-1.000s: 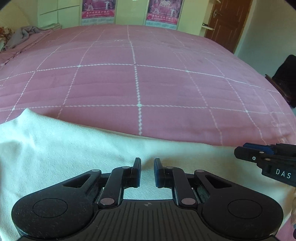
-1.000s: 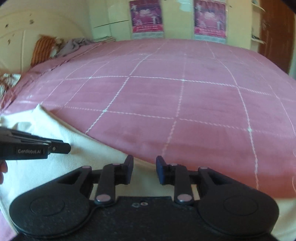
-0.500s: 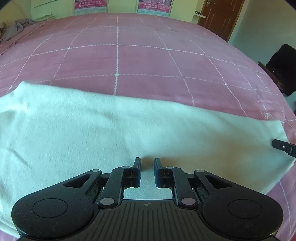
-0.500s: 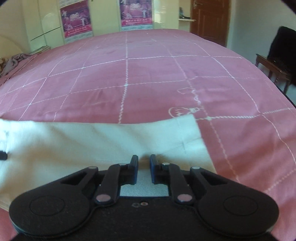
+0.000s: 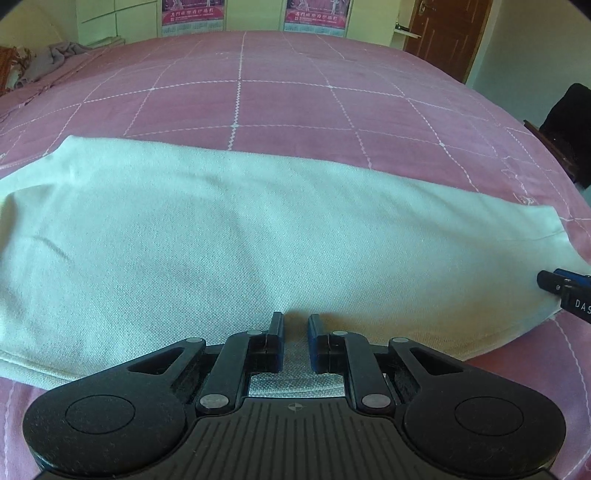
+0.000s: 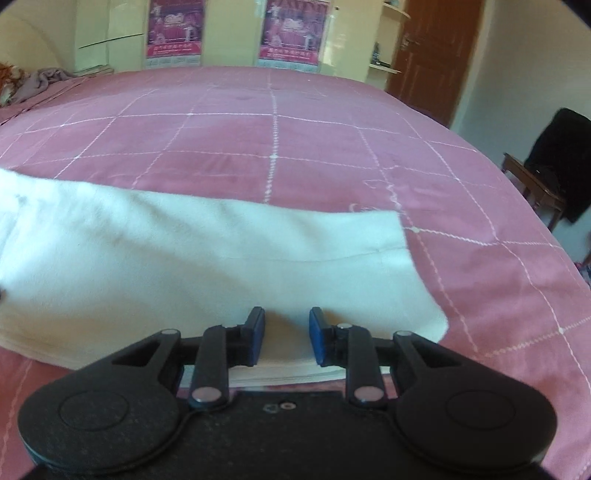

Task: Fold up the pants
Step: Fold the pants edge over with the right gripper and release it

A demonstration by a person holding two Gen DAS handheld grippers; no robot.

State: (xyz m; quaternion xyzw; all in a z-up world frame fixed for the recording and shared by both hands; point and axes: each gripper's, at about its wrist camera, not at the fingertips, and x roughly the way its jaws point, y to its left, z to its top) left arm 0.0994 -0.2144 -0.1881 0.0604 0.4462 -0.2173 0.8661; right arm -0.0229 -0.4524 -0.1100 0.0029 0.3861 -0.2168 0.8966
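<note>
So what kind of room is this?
It looks like a bedroom. The white pants lie on a big bed with a pink checked bedspread, there are posters on the far wall, and a brown wooden door stands in the corner.

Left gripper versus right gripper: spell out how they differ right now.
The left gripper has a narrow gap with cloth between its fingers; the right gripper stands wider open. The left gripper sits mid-length on the white pants; the right gripper is near their end. Both are at the pants' near edge.
</note>
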